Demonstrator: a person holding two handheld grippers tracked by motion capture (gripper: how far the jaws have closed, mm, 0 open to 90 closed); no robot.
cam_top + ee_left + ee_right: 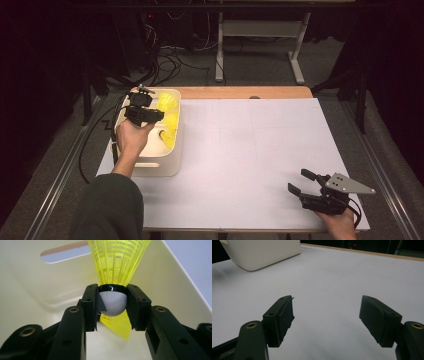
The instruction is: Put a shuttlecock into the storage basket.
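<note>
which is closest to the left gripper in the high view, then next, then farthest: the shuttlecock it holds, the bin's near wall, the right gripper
1. shuttlecock, clamped in the left gripper, inside the bin.
2. bin's near wall, just below the hand.
3. right gripper, far across the table at its near right corner.

This looks like a lab or test room set up for recording. A white sheet point(260, 150) covers a wooden table point(240, 92) on grey carpet point(260, 65). At 12 o'clock stands a white desk frame point(260, 35); at 11 o'clock, tangled cables point(167, 60) lie in the dark.
</note>
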